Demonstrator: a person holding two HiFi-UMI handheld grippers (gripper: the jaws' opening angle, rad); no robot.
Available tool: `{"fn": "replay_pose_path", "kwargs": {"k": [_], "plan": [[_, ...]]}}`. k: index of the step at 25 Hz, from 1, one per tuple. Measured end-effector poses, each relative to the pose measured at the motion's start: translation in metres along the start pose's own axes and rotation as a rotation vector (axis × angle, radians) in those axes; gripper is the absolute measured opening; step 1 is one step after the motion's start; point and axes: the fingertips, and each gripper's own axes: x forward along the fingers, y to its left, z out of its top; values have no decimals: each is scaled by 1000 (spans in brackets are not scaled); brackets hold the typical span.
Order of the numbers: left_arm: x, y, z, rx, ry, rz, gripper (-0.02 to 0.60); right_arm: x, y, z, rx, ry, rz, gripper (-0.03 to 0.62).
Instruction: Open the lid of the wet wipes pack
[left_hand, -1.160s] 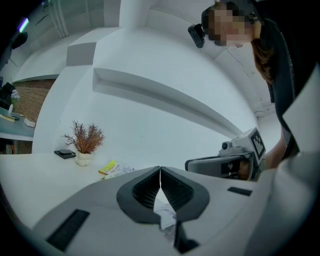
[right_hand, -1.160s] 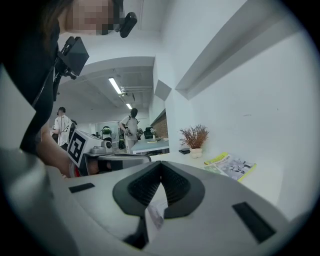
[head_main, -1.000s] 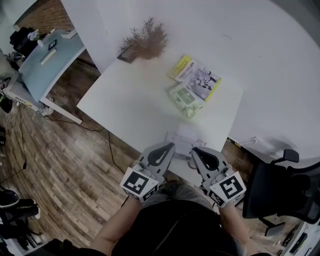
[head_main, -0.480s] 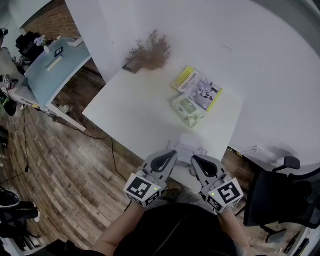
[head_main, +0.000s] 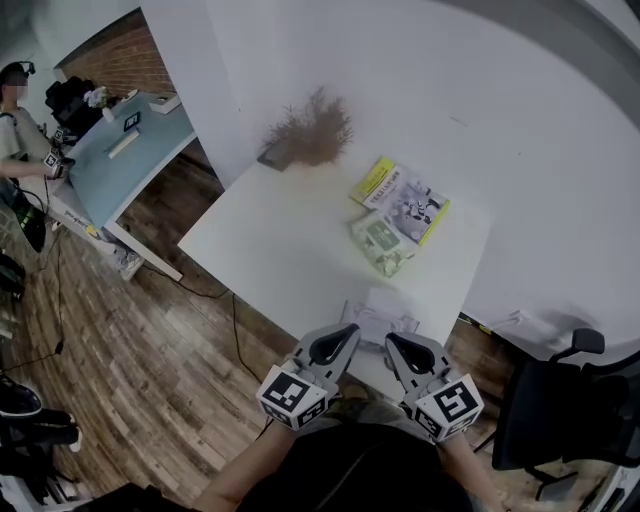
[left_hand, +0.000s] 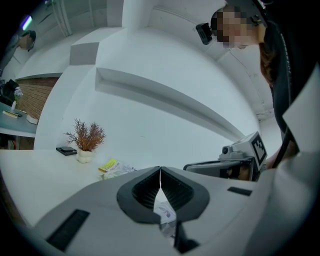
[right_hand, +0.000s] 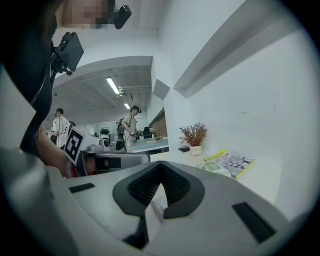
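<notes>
A green wet wipes pack (head_main: 381, 243) lies flat on the white table (head_main: 280, 240), against a yellow booklet (head_main: 405, 197). It also shows in the right gripper view as a green pack (right_hand: 214, 166) beside the booklet (right_hand: 232, 162). A pale whitish packet (head_main: 378, 316) lies near the table's front edge, right ahead of both grippers. My left gripper (head_main: 349, 330) and right gripper (head_main: 391, 340) hover side by side at that edge, both shut and empty. In the left gripper view the shut left gripper (left_hand: 160, 169) frames the pale packet (left_hand: 165, 212). The right gripper (right_hand: 161, 164) stands the same way.
A dried plant in a small pot (head_main: 310, 130) stands at the table's far corner by the white wall. A black office chair (head_main: 560, 400) is to the right. A blue desk (head_main: 120, 140) and a person (head_main: 15, 110) are far left on the wood floor.
The head view has tilted slightly, so the table sits a little lower in the picture. Both grippers stay where they were, still shut.
</notes>
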Motion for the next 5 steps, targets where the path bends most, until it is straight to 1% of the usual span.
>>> {"fn": "replay_pose_path", "kwargs": {"k": [5], "plan": [[-3, 0, -2, -5, 2, 2, 15, 0, 2, -1, 2, -2, -4, 20]]}}
